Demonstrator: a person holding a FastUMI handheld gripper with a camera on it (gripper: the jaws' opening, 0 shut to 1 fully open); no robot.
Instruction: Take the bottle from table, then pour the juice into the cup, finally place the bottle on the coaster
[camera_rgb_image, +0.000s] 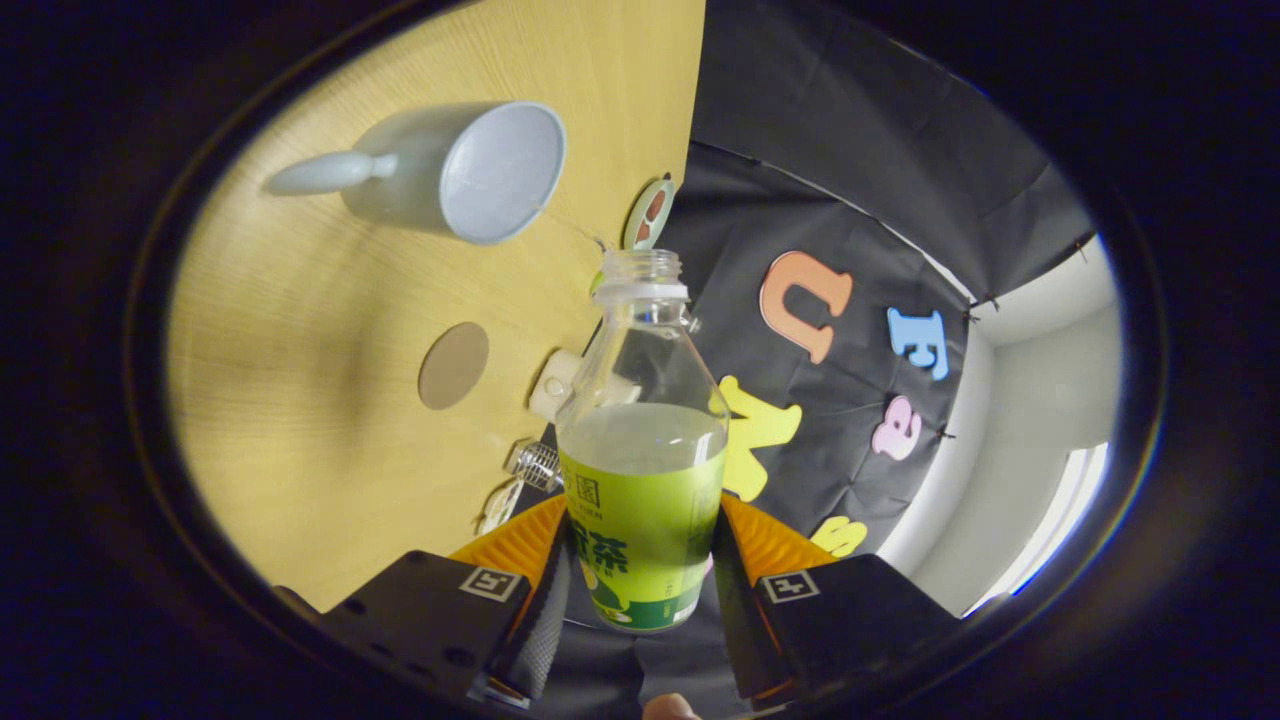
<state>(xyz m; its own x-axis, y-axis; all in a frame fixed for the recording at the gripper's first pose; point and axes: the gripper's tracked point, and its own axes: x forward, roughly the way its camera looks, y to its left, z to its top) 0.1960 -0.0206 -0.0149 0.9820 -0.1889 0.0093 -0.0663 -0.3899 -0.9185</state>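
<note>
My camera rides on my gripper (640, 575) and looks forward along its two fingers, which press the bottle (640, 470) from either side, very near the lens. The view is rolled sideways: the table (330, 440) stands like a wall beside the bottle, with the cup (455, 172) and coaster (453, 365) farther off.

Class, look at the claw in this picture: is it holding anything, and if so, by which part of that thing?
Yes. The claw is shut on the bottle, both fingers pressing the labelled lower body; the open neck points away, liquid inside.
</note>
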